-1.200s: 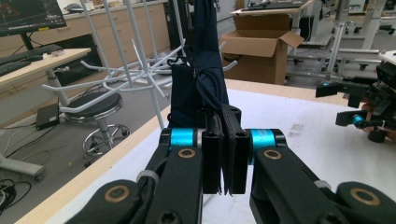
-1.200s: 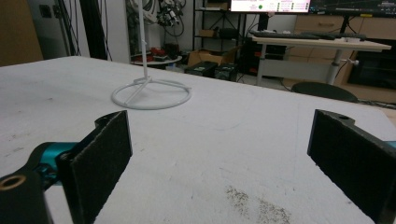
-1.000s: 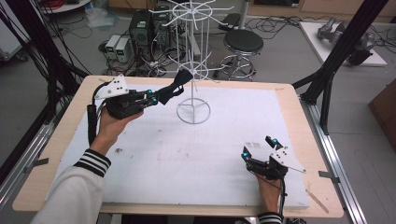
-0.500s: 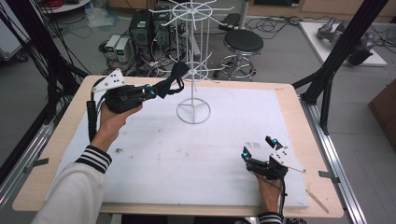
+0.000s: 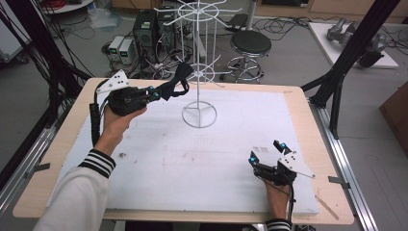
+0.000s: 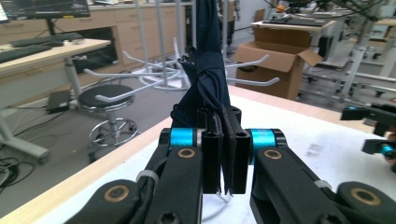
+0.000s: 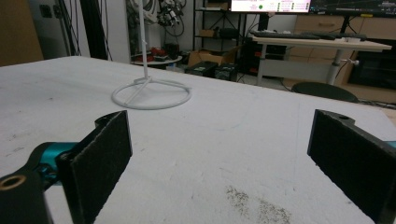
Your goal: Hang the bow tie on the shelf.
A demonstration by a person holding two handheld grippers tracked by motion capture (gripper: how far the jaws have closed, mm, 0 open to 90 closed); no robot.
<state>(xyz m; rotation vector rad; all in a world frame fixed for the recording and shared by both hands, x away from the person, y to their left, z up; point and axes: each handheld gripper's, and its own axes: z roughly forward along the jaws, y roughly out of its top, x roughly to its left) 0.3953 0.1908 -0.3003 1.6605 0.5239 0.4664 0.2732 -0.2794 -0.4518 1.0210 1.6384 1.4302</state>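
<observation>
The left tongs, pinching a dark bow tie, have risen toward the white rack, probably to hang it; the right tongs rest spread on the table.

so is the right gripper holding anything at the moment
No, the right gripper has its jaws standing wide apart, with only bare white table showing between them.
</observation>
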